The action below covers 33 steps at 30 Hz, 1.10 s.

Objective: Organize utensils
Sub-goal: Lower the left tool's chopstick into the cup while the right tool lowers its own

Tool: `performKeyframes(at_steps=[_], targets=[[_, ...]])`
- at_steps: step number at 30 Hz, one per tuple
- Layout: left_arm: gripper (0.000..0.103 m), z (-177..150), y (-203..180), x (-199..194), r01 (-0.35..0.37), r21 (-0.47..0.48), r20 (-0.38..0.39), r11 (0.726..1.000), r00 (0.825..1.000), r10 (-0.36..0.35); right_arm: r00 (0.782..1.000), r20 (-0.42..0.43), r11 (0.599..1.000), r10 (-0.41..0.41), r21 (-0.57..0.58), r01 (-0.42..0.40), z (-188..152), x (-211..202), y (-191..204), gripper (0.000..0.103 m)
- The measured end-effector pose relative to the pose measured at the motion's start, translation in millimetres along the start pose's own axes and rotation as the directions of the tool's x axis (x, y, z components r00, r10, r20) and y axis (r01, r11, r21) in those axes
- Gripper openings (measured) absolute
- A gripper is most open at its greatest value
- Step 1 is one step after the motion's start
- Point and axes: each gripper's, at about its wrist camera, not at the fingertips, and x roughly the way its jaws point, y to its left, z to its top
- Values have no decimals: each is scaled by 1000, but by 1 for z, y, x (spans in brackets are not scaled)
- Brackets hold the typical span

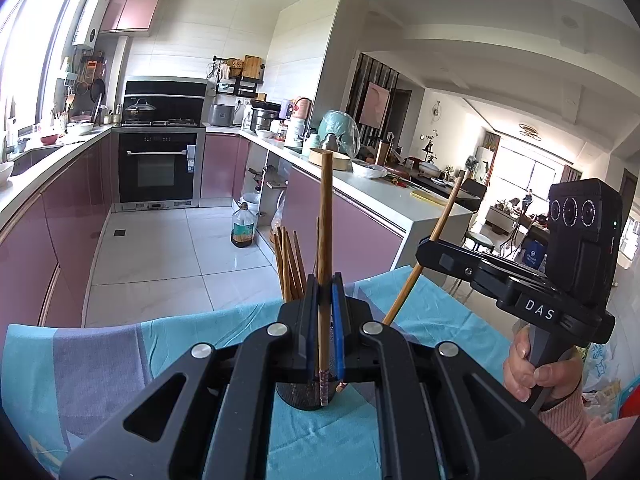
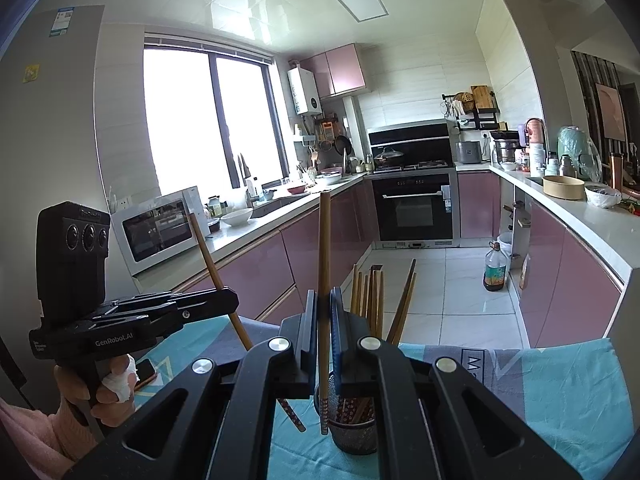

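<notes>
The left gripper (image 1: 325, 292) has its fingers (image 1: 308, 320) clenched on a single wooden chopstick (image 1: 325, 240). In the left wrist view that chopstick stands almost upright between the two pads, its plain end up and its patterned tip (image 1: 324, 388) down, just in front of the dark holder (image 1: 298, 396) on the bench's teal cloth (image 1: 192, 344). The right wrist view shows the same tool from the side (image 2: 224, 300): there the held stick (image 2: 216, 272) leans, upper end tilted toward the window side, lower patterned end (image 2: 294, 416) slanting down toward the holder without entering it. A hand (image 2: 108, 384) with a white wrap on one finger grips the handle.

The right gripper (image 2: 324, 300) is likewise clamped on its own chopstick (image 2: 324, 264), which runs nearly vertical between the pads; its patterned tip (image 2: 324, 416) hangs at the near rim of the mesh utensil holder (image 2: 356, 436), and whether it is inside or just in front cannot be told. From the left wrist view this second stick (image 1: 432, 240) slants, top toward the dining area, passing through the closed fingers (image 1: 428, 246) of the right tool, with the person's hand (image 1: 536, 372) on its grip.

Only the right wrist view shows the holder's mesh wall and the patterned ends inside it. The bundle of stored chopsticks (image 2: 372, 296) rises upright behind the fingers there; the left wrist view shows their tops (image 1: 290, 264) alone.
</notes>
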Motion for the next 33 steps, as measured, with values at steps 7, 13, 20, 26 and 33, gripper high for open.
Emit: performKeyframes(at_steps=[7, 13, 20, 26, 33], targets=[[7, 2, 1, -1, 0, 4, 2, 1000, 1000, 0, 1000, 3, 1000, -2, -4, 2, 0, -1, 1, 5], [7, 3, 0, -2, 0, 5, 2, 1000, 1000, 0, 1000, 3, 1000, -10, -2, 10, 3, 0, -2, 5], [7, 8, -4, -4, 3, 13, 10, 1000, 1000, -3, 1000, 2, 1000, -16, 10, 16, 7, 6, -5, 5], [7, 18, -7, -3, 4, 16, 12, 1000, 1000, -4, 1000, 9, 1000, -22, 15, 22, 7, 6, -5, 5], [7, 19, -6, -4, 0, 19, 14, 1000, 1000, -1, 999, 16, 999, -33, 27, 32, 12, 13, -8, 5]])
